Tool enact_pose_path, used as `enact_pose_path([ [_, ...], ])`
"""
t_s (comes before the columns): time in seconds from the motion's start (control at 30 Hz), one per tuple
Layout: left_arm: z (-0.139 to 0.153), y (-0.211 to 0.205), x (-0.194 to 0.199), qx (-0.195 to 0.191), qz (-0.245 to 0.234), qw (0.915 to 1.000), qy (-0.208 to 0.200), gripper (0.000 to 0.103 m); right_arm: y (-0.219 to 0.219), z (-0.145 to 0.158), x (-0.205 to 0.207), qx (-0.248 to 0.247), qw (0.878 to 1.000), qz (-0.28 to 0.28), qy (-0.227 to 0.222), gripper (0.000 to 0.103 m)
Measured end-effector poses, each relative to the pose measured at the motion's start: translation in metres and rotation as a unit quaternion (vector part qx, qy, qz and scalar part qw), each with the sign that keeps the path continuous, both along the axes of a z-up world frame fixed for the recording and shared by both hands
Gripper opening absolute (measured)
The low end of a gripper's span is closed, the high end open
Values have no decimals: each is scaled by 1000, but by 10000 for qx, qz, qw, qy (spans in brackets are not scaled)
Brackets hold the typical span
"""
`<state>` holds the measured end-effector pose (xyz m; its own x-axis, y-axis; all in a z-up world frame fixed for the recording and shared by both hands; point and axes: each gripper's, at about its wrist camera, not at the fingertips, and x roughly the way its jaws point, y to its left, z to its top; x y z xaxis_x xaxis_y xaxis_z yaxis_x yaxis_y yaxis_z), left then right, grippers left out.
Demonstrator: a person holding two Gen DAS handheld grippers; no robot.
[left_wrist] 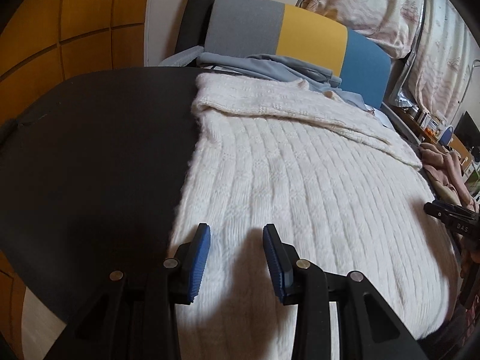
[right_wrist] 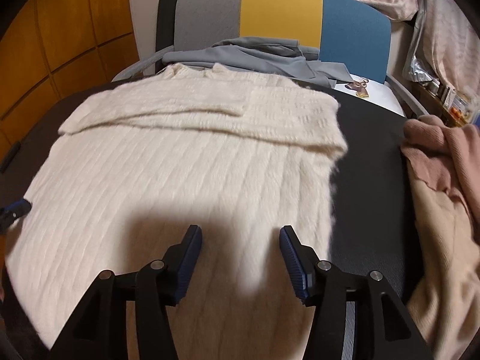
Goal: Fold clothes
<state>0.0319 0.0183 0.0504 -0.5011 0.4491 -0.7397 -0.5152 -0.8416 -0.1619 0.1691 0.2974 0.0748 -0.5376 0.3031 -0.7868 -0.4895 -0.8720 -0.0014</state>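
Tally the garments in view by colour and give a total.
Cream: 1, the ribbed sweater spread on the table.
Pink-beige: 1, the knit garment bunched at the table's right edge.
Grey-blue: 1, the garment lying on the chair.
Total: 3

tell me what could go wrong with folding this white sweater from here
1. Both the left gripper and right gripper hover open over the fuzzy white sweater; a pinch might snag only the top layer.
2. The folded-in sleeve could slip loose when lifted.
3. The pink garment lies close and could get dragged along.
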Motion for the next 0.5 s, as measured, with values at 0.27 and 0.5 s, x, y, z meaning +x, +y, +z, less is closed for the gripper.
enact_pose_path([
  [0.27,-1,-26,22,388,-242,9988,-147,38,-2,-3,50,-324,9994,-45,128,61],
  [0.5,-7,-58,31,1172,-376,9905,-615,38,10,-13,135,-1414,9862,-305,810,64],
])
